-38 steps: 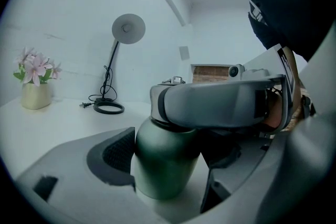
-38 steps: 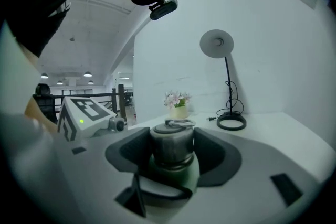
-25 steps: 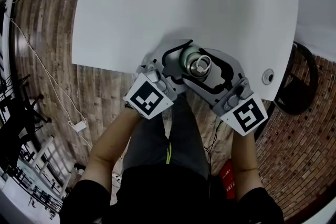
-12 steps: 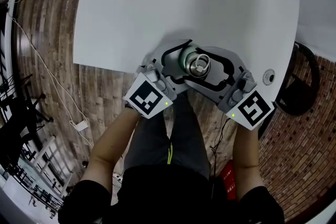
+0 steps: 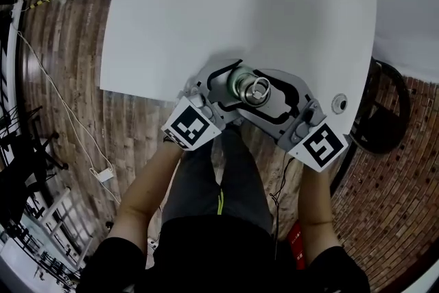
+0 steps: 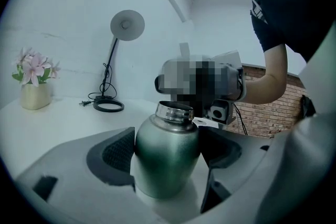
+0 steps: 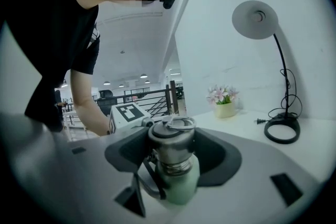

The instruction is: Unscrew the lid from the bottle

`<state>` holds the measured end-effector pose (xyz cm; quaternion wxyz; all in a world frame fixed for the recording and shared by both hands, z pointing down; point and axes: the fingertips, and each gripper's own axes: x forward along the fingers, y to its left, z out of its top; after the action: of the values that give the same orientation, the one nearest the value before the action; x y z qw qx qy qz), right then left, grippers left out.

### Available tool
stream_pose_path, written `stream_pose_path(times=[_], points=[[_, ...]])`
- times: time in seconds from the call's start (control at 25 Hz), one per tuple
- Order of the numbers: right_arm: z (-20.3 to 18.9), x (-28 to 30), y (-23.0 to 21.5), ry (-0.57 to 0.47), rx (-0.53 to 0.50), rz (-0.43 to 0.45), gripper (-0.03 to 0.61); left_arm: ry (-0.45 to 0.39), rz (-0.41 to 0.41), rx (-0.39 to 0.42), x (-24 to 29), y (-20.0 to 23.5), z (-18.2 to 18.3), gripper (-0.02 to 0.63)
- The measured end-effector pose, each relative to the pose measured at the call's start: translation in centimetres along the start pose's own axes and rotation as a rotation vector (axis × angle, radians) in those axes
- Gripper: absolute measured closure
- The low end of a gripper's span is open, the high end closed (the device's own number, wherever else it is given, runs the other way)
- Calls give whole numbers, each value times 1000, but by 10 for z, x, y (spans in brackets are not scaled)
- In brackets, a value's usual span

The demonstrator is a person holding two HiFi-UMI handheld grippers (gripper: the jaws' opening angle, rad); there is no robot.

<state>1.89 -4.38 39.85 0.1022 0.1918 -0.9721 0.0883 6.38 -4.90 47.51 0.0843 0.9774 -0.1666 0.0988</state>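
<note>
The left tongs are clenched on the bottle, with a dark pad against each side of its rounded green body. The right tongs stand wide but look closed on the steel lid, which sits between their hollowed pads. The bottle is upright at the near edge of the table; I cannot tell whether its base rests there.

Bare threads show under the lid, so it seems partly backed off. The bottle is stiff metal, probably weighty, and its smooth curve is likely to slip. The widest part of the body suits one grip and the lid's straight wall the other. Farther back stand a desk lamp and potted flowers.
</note>
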Motion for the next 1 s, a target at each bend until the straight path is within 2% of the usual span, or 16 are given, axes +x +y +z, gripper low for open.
stream_pose_path(times=[0.36, 0.76, 1.0], points=[[17, -30, -4, -28, 71, -131, 307, 15, 9, -20, -2, 0, 12, 231], [38, -55, -5, -32, 92, -247, 308, 38, 41, -61, -32, -12, 30, 232], [57, -81, -6, -47, 99, -346, 308, 56, 58, -122, -52, -20, 44, 233]])
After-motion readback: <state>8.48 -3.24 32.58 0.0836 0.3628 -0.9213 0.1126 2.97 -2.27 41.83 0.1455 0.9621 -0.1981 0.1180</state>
